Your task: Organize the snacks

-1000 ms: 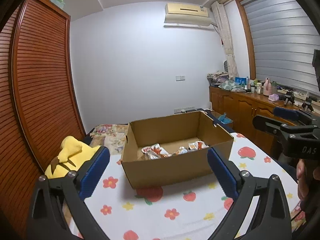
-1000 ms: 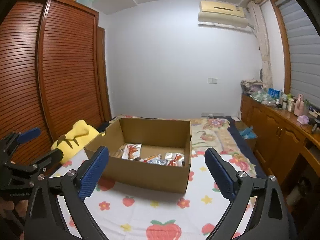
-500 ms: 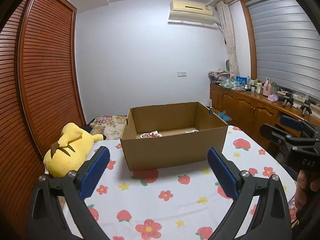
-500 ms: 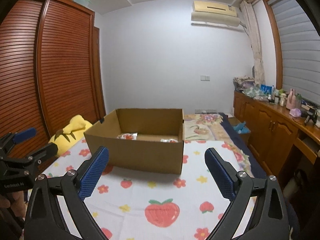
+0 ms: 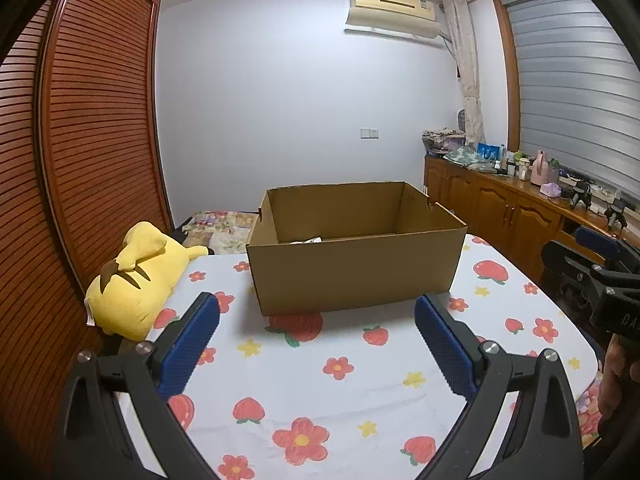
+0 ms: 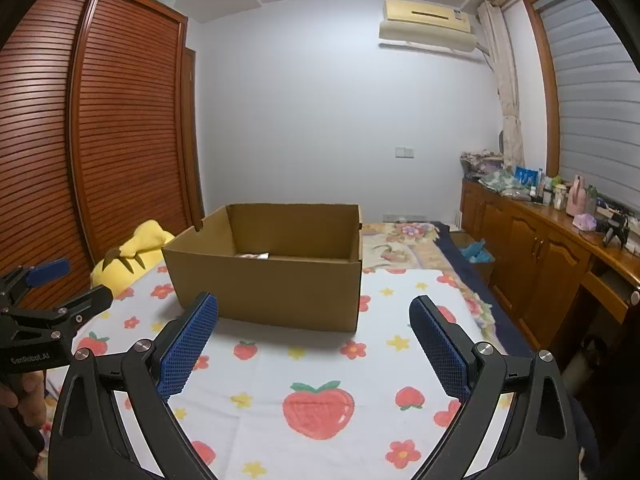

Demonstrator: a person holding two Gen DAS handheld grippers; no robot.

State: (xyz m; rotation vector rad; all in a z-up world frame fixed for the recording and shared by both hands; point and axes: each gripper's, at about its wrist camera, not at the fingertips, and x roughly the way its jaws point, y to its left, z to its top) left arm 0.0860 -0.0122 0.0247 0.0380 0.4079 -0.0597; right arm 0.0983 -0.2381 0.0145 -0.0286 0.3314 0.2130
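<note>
Left wrist view shows the left gripper [image 5: 316, 340] and the right gripper [image 6: 314, 340] both spread wide and empty, facing the cardboard box [image 5: 354, 276], where a snack packet [image 5: 310, 241] barely clears the rim, probably sorted.
</note>
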